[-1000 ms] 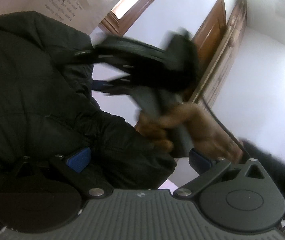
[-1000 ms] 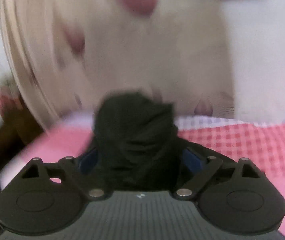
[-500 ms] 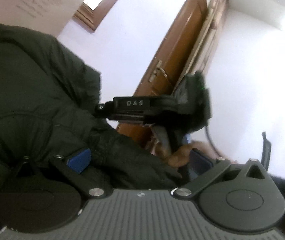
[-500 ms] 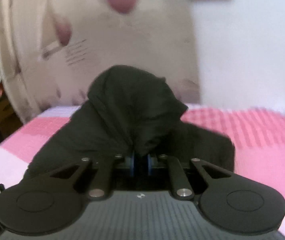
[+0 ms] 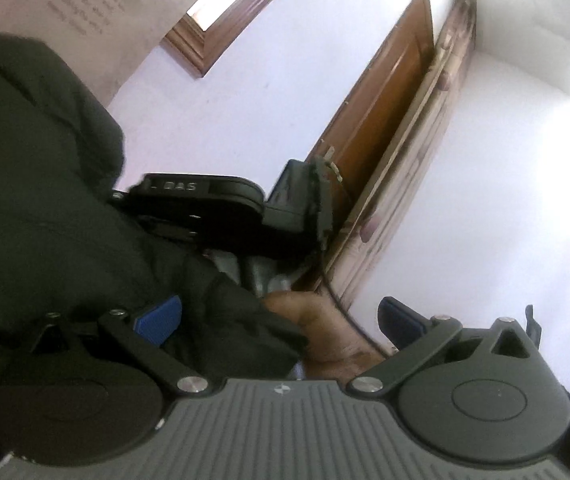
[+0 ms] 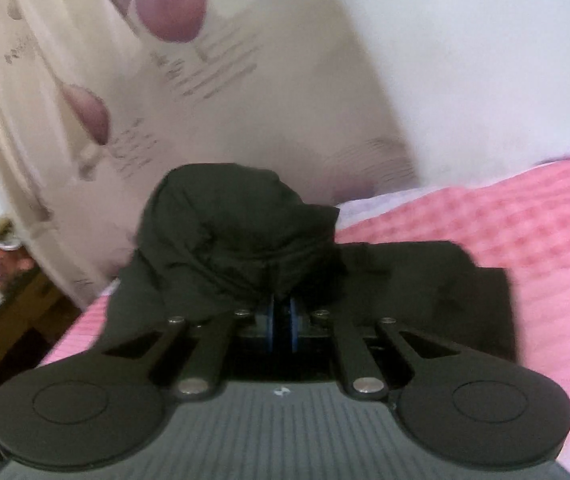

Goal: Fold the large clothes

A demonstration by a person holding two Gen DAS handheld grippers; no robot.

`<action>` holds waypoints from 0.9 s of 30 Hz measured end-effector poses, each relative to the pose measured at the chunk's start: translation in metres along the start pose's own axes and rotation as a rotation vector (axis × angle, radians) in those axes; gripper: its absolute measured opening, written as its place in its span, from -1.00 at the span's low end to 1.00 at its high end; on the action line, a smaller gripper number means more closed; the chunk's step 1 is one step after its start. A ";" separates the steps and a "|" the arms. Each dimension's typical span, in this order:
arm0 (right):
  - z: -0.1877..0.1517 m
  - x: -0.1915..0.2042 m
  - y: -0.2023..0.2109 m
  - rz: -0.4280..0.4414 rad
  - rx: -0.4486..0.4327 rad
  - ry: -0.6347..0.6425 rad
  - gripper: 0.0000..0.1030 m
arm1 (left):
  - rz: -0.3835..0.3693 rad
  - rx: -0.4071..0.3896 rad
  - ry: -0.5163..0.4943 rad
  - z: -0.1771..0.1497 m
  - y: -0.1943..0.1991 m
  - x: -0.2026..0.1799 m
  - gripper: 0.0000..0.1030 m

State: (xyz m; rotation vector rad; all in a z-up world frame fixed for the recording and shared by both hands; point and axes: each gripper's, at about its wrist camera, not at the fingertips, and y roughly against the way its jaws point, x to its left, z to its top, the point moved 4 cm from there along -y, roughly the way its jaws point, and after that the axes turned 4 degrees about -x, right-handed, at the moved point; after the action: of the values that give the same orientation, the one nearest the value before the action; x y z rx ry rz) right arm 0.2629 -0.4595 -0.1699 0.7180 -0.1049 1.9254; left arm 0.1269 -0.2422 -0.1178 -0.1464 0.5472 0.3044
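Now, left view: your left gripper stands wide open, dark jacket bunched over its left jaw, not pinched. Right view: your right gripper, jaws just closed, clamps a jacket fold above the pink bed's near edge — fold can start.

Both wrist views sit close behind a black jacket

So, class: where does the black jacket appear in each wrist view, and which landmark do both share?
Left wrist: black jacket fills the left side, draped over the left pad.
Right wrist: bunched at centre above the pads, spreading onto the pink blanket.
Shared landmark: cream printed curtain.
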 end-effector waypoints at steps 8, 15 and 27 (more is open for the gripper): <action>0.006 -0.029 0.038 0.066 -0.045 -0.110 -0.41 | 0.016 0.101 -0.093 -0.015 -0.026 -0.004 1.00; 0.031 0.016 0.068 -0.066 0.050 0.175 0.56 | 0.035 0.130 -0.089 -0.020 -0.033 -0.003 1.00; 0.025 0.072 0.013 -0.153 0.087 0.493 -0.72 | 0.025 0.178 -0.105 -0.025 -0.038 -0.001 1.00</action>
State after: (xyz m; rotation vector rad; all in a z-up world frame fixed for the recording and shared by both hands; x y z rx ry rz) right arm 0.2424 -0.4175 -0.1086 0.2805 0.3323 1.9121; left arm 0.1255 -0.2835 -0.1365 0.0482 0.4693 0.2843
